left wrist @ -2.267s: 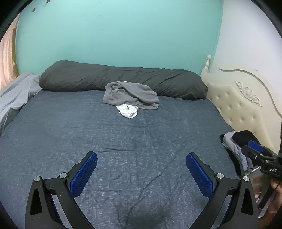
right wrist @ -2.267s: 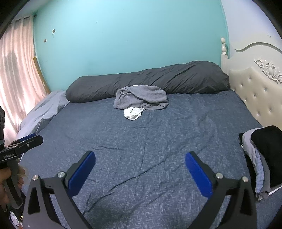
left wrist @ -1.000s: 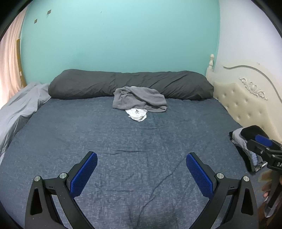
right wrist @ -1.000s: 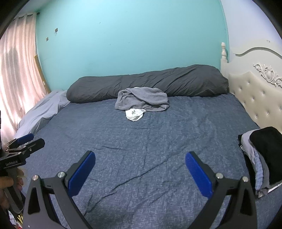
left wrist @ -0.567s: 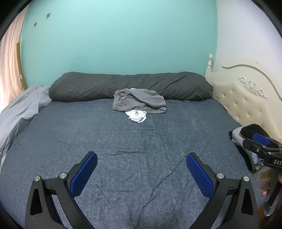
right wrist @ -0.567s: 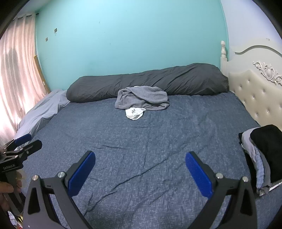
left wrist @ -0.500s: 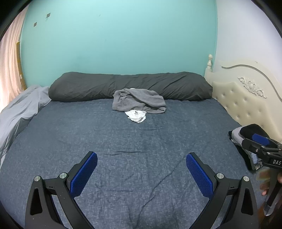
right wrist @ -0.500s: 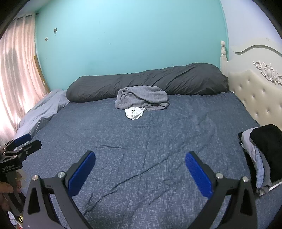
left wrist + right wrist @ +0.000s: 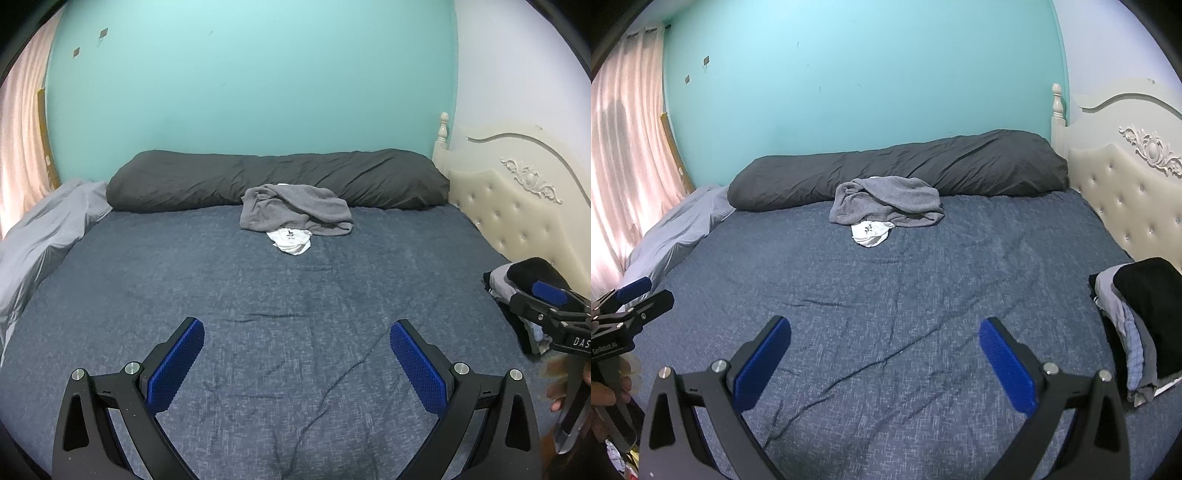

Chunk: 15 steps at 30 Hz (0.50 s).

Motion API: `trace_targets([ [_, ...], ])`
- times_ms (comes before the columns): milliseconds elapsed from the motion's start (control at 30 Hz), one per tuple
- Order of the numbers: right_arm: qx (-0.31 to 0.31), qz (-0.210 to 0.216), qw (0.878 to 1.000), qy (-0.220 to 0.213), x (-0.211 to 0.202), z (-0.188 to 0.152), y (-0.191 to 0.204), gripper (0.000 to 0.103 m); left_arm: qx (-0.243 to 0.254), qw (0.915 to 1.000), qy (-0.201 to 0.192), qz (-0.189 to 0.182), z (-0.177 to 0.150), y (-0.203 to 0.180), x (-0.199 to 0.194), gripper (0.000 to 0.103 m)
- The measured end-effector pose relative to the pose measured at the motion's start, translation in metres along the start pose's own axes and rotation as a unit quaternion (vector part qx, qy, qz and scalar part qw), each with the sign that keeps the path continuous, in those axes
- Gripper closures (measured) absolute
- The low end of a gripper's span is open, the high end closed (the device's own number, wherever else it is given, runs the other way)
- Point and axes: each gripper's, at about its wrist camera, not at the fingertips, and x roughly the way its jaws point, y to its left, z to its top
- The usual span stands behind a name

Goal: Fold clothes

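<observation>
Both wrist cameras look from the near edge of the bed [image 9: 295, 295] toward the far teal wall [image 9: 258, 92], held a little above the sheet. The left view stands further left. Both share the grey garment [image 9: 295, 212] and the long dark pillow [image 9: 897, 170].

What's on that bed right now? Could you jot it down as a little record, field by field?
surface: blue bedsheet
unfolded clothes: grey garment crumpled over a white garment, far side of bed
behind them: long dark pillow
folded stack: dark pile by the headboard
left gripper: open, empty
right gripper: open, empty
</observation>
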Motion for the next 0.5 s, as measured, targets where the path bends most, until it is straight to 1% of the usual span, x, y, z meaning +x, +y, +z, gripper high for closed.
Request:
trace_targets([
  [500, 0.003, -0.008, 1.000, -0.001, -0.0035, -0.0021, -0.0034, 0.000, 0.005, 1.0000, 0.001, -0.001, -0.0007, -0.0067, 0.0009, 0.000],
])
